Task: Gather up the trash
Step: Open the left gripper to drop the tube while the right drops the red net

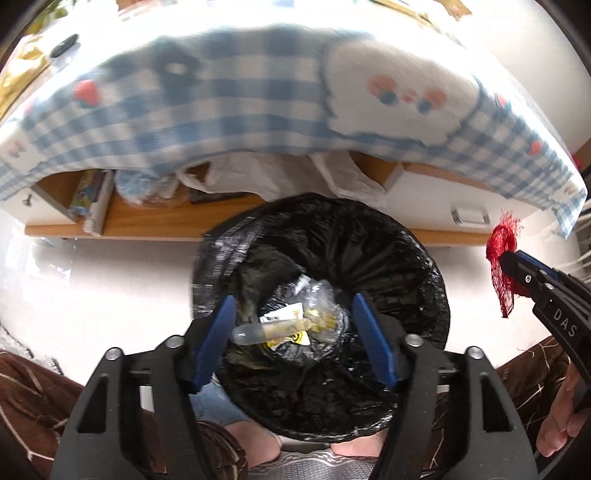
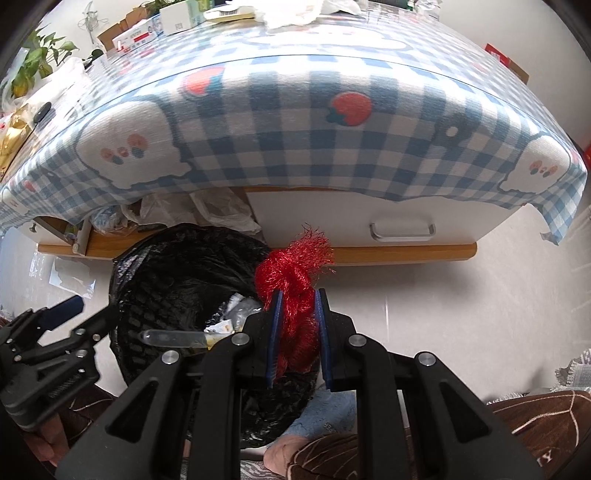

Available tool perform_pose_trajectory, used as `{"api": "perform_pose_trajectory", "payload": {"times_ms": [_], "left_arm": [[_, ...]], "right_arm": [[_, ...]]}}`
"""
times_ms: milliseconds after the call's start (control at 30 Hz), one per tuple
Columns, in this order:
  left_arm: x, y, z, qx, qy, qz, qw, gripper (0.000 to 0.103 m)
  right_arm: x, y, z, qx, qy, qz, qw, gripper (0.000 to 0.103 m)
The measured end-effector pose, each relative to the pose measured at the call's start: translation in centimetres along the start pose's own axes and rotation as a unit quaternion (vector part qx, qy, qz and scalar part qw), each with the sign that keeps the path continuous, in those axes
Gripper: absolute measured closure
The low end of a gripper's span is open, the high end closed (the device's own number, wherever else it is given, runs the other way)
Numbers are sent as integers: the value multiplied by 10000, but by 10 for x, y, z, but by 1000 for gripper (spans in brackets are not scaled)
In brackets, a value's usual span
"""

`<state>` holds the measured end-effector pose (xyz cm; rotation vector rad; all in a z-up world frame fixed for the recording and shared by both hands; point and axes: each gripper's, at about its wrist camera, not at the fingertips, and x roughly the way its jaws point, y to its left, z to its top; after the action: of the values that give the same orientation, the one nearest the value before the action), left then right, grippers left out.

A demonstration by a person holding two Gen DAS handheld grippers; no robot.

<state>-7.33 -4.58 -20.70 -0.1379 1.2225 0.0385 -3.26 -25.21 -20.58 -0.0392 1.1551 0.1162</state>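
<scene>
Black plastic fingers w/ blue pads frame both views. L gripper (image 1: 293, 338) hangs pointing down over the bin (image 1: 424, 280), jaws spread wide, nothing between the pads; straight below the gap, inside the bin, lies a clear tube (image 1: 271, 330) amid crumpled clear wrap and a yellow-black scrap (image 1: 291, 338). From the R wrist view the same tube (image 2: 173, 338) shows just left of the R gripper's fingers, in the bin (image 2: 177, 266).

R gripper (image 2: 297, 338) is nearly closed, pads pressed on a red mesh net (image 2: 291, 280); the knotted, frayed top of the net sticks out past the fingertips, the rest bunches back between the pads. It sits over the bin's right rim. From the L wrist view the R gripper (image 1: 506, 260) is off to the right of the bin, net (image 1: 500, 254) dangling from its tip, a hand (image 1: 561, 417) on its handle. L gripper (image 2: 94, 308) shows at the far left of the R view.

Near the cameras, below the grippers: brown patterned sleeves or clothing (image 2: 535, 424) and a bit of pale blue cloth (image 2: 321, 410).

Beyond the bin: white floor (image 2: 424, 295), then a low table w/ wood edge (image 2: 406, 253), a white drawer w/ metal handle (image 2: 402, 230), and white plastic bags (image 2: 221, 210) stuffed on the open shelf. A blue-white check tablecloth (image 2: 314, 147) w/ strawberries drapes over it. Farthest: boxes (image 2: 147, 29) and a green plant (image 2: 33, 59) at the table's back left.
</scene>
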Motion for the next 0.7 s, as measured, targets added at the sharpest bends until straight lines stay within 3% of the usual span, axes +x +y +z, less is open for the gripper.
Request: {"api": "perform_pose_trajectory", "payload": {"times_ms": [100,333,700], "left_arm": [[-11,17,0,-117,-118,83,9998,22],[-32,43,-1,-200,-412,328,9984,6],[-47,64,2,-230,-483,332,9980,6]], "right_arm": [[-2,10,0,-63,-33,45,10000,87],[-3,36,-2,-239,-65,136,9996,87],[-3,69,-1,-478,-127,213,9985,86]]}}
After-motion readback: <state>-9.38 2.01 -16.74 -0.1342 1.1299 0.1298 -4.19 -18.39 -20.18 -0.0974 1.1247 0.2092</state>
